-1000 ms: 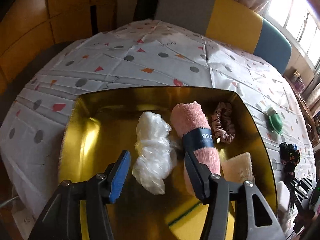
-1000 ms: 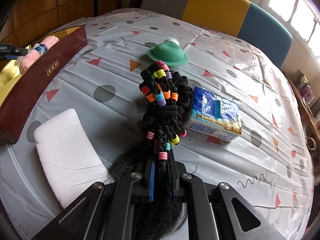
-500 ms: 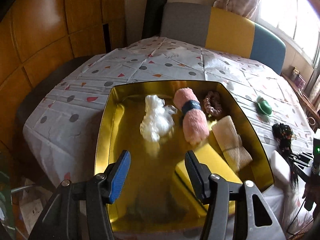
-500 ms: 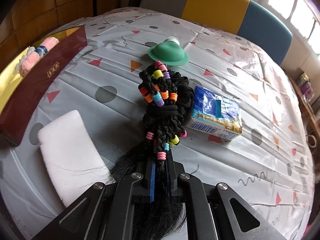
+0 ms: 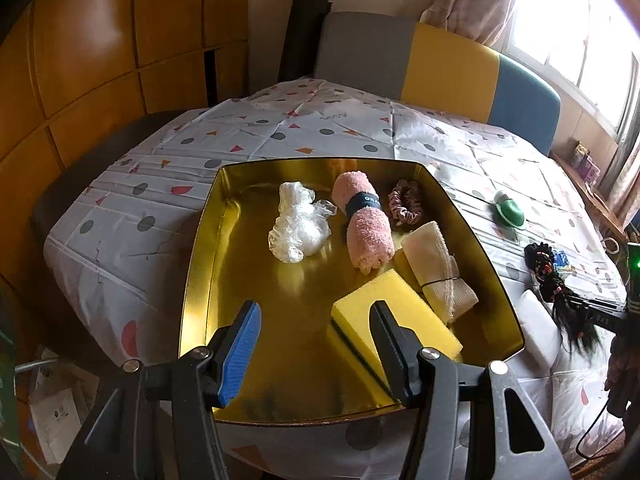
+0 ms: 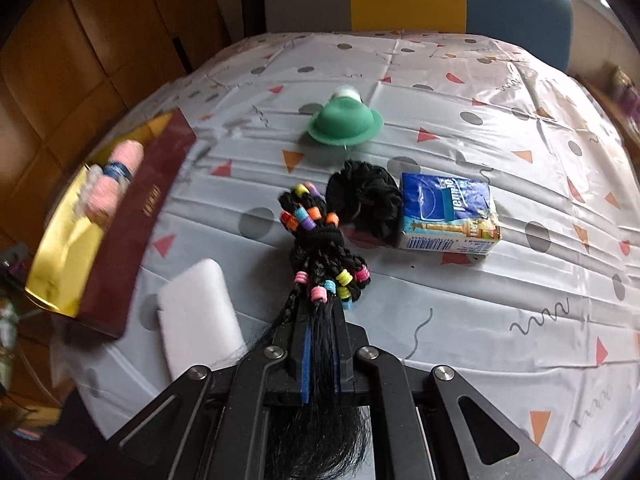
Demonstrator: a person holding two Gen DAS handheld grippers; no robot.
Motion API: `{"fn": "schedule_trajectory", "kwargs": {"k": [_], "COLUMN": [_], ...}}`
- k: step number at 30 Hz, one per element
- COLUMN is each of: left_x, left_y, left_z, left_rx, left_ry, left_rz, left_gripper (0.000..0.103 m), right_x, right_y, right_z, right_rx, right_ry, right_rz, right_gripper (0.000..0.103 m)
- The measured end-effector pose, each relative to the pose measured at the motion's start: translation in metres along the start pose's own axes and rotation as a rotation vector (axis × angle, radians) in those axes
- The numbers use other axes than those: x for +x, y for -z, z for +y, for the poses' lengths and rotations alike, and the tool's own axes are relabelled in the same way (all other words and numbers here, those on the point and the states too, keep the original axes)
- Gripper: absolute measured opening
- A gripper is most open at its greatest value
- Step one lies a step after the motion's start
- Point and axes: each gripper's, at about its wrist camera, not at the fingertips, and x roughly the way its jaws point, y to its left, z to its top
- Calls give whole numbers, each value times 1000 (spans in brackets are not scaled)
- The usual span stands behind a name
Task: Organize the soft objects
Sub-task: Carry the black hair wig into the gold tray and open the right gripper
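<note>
My right gripper (image 6: 320, 320) is shut on a black braided hairpiece (image 6: 320, 240) with coloured beads, lifting it off the tablecloth; it also shows in the left wrist view (image 5: 554, 280). My left gripper (image 5: 316, 332) is open and empty above the near end of a gold tray (image 5: 204, 280). The tray holds a white plastic bundle (image 5: 298, 226), a rolled pink towel (image 5: 366, 220), a pink scrunchie (image 5: 406, 202), a beige cloth roll (image 5: 436, 264) and a yellow sponge (image 5: 396, 316).
On the tablecloth lie a black scrunchie (image 6: 368, 196), a blue tissue pack (image 6: 448, 210), a green hat-shaped object (image 6: 346, 122) and a white foam block (image 6: 196, 312). The tray's dark red wall (image 6: 136, 224) stands at left. Chairs stand behind the table.
My left gripper has pulled back and up from the tray, still open. My right gripper has lifted the hairpiece slightly and turned toward the tray.
</note>
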Motion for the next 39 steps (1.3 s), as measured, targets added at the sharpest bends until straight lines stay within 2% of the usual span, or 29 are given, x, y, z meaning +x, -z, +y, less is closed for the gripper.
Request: {"fn": "schedule_trajectory", "kwargs": {"k": [10, 16, 20, 24, 28, 32, 35, 37, 38, 39], "left_x": [-3, -8, -11, -13, -16, -13, -11, -10, -9, -8], "left_y": [6, 5, 6, 7, 11, 15, 19, 21, 22, 23], "left_z": [9, 15, 22, 34, 46, 58, 64, 68, 70, 71], "left_rx": [-21, -44, -56, -87, -114, -137, -143, -150, -153, -156], "left_ry": [10, 6, 1, 0, -11, -23, -29, -30, -32, -35], "left_rz": [-2, -14, -20, -20, -25, -9, 0, 10, 13, 15], "left_gripper": [57, 57, 57, 57, 57, 57, 57, 57, 57, 57], "right_x": [-45, -57, -50, -27, 8, 47, 76, 90, 92, 93], "right_y": [-20, -41, -60, -79, -94, -108, -111, -108, -107, -105], "right_z": [10, 65, 120, 182, 234, 264, 279, 284, 284, 284], "right_rx": [51, -1, -48, -85, -68, -4, -15, -28, -27, -25], "right_ry": [-71, -180, -294, -376, -388, -363, -297, -293, -299, -307], "right_rz": [-98, -159, -163, -133, -96, -48, 7, 41, 50, 51], "right_gripper": [7, 7, 7, 7, 7, 8, 12, 15, 23, 35]}}
